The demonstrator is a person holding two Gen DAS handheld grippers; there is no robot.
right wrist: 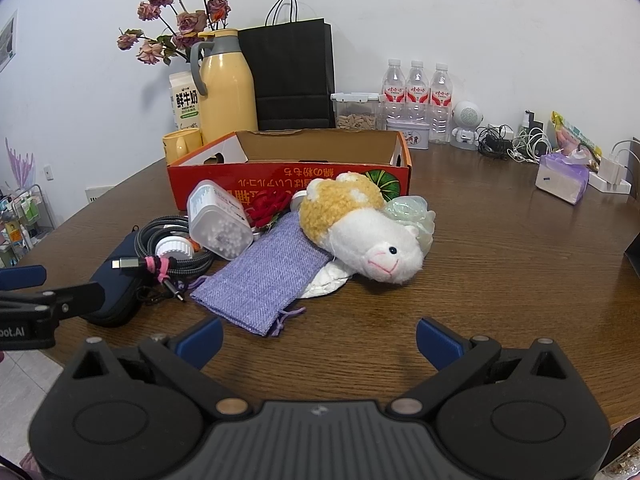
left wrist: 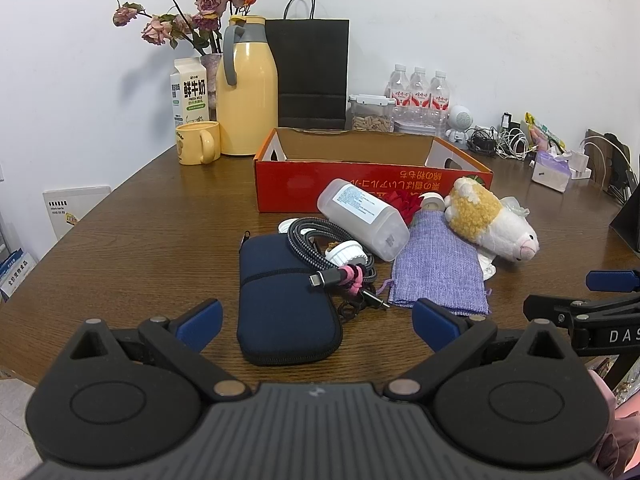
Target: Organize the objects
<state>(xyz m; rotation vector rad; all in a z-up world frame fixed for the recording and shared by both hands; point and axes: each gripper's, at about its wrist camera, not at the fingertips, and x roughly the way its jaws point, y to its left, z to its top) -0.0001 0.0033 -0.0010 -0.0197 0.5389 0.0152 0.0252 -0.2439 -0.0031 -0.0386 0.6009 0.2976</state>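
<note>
Both grippers sit low at the near table edge, jaws spread wide, nothing between them.

Left gripper [left wrist: 318, 322]: its blue pads flank the near end of the navy zip pouch [left wrist: 286, 298] without touching it. The pouch lies flat on the wooden table [left wrist: 160, 220], long axis pointing away from the camera.

On the pouch's right edge lies the braided black cable coil [left wrist: 320, 240], tied with a pink strap; its USB plug rests on the pouch. A white ribbed cap [left wrist: 346, 254] sits inside the coil.

Next right is the clear plastic bottle [left wrist: 364, 216], on its side, leaning over the coil. The right wrist view shows small white beads inside. A red fabric flower [right wrist: 270, 206] is tucked behind it, against the box.

The lilac woven drawstring bag [right wrist: 260, 280] lies flat, cord end toward the camera. The plush sheep [right wrist: 360, 226], yellow back and white face, lies on the bag's far right corner with white fabric under it, item unclear. Pale green crinkled plastic [right wrist: 412, 210] is behind the sheep.

The red cardboard box [right wrist: 288, 178] stands open just behind the whole pile, touching or nearly touching the bottle and sheep. Cannot see its floor from here.

Right gripper [right wrist: 318, 338]: over bare table, just beside the bag's cord end and near the sheep.

Back row: mug [left wrist: 198, 144], milk carton [left wrist: 188, 92], yellow thermos [left wrist: 246, 88], black paper bag [left wrist: 308, 72], water bottles [left wrist: 418, 90], tissue pack [right wrist: 562, 178].
</note>
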